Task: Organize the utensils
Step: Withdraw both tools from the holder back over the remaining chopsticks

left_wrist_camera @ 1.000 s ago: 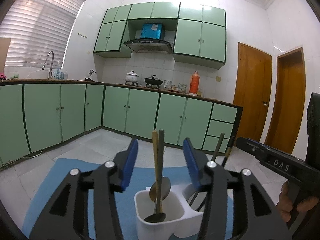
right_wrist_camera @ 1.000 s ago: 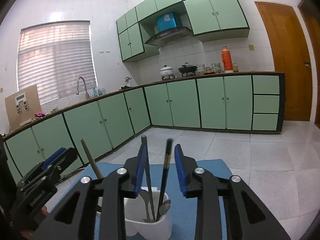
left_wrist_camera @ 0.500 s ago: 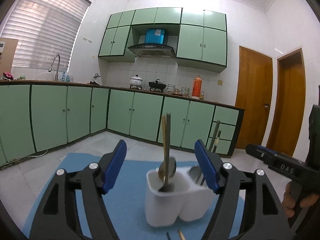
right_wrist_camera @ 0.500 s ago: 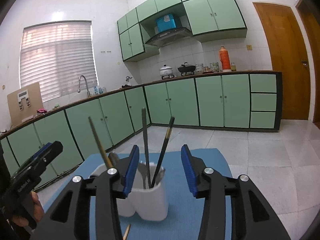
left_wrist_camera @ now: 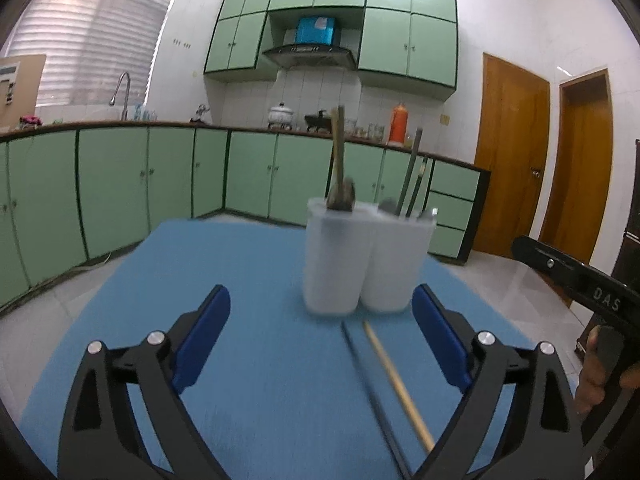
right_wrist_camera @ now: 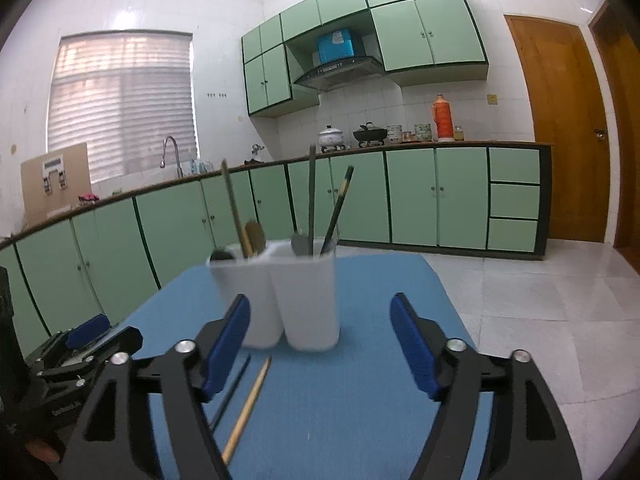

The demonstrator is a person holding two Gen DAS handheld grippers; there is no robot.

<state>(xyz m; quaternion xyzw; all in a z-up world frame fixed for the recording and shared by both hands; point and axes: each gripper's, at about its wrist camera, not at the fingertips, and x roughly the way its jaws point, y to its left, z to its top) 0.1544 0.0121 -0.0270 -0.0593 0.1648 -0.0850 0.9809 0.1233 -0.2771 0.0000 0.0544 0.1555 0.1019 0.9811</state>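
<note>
Facing the white two-cup holder (left_wrist_camera: pixel 362 256), the left gripper (left_wrist_camera: pixel 320 340) and right gripper (right_wrist_camera: pixel 320 336) stood wide apart, gripping nothing; two chopsticks, one dark (left_wrist_camera: pixel 368 384), one wooden (left_wrist_camera: pixel 396 380), lay on the blue mat (left_wrist_camera: pixel 240 280), probably next to be sorted.

Green cabinets (right_wrist_camera: pixel 412 196), white tiled walls (right_wrist_camera: pixel 160 4), blinded window (right_wrist_camera: pixel 124 100), wooden doors (left_wrist_camera: pixel 514 152), pale floor tiles (right_wrist_camera: pixel 560 300).
</note>
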